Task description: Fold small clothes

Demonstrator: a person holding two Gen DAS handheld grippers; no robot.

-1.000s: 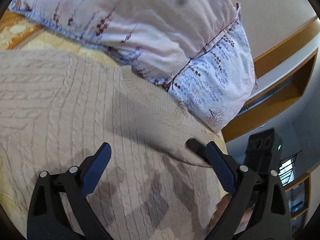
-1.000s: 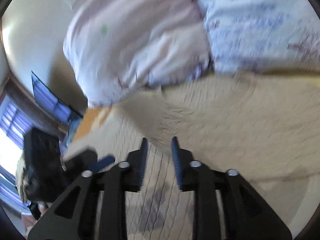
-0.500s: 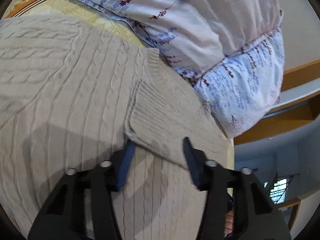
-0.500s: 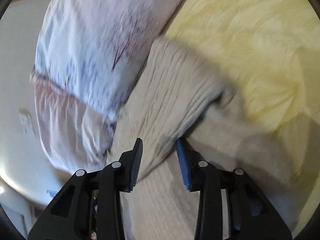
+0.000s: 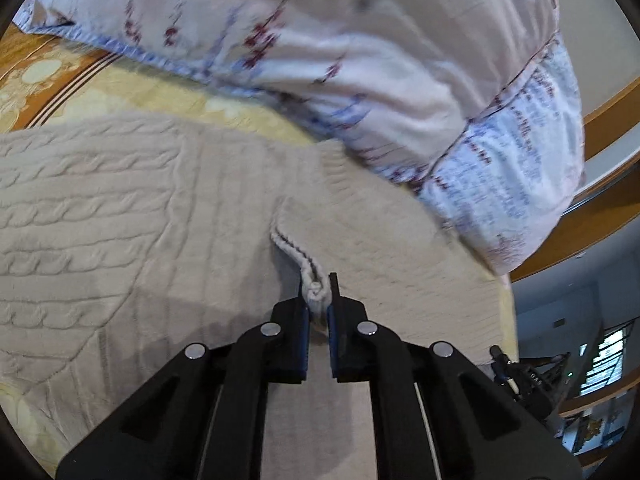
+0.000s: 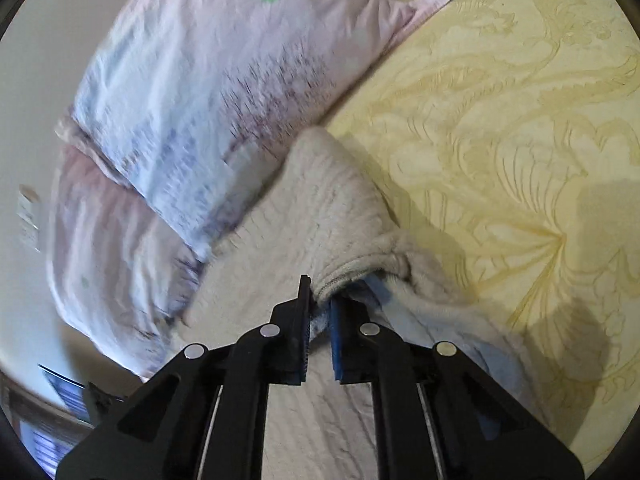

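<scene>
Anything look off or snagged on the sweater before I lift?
Nothing damaged. The sweater lies partly against the pillow; the left claw pinches one ribbed edge, the right claw another.

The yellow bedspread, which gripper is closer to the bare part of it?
Right. The right gripper pinches the sweater beside the bare yellow bedspread; the left gripper grips mid-sweater.

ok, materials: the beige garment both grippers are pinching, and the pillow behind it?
Sweater: looks like a chunky wool or acrylic knit, matte; cable braids and a ribbed edge show where the left gripper pinches it. The right gripper bunches it softly. Pillow: thin woven cotton-like case, smooth, creased, printed with flowers.
</scene>
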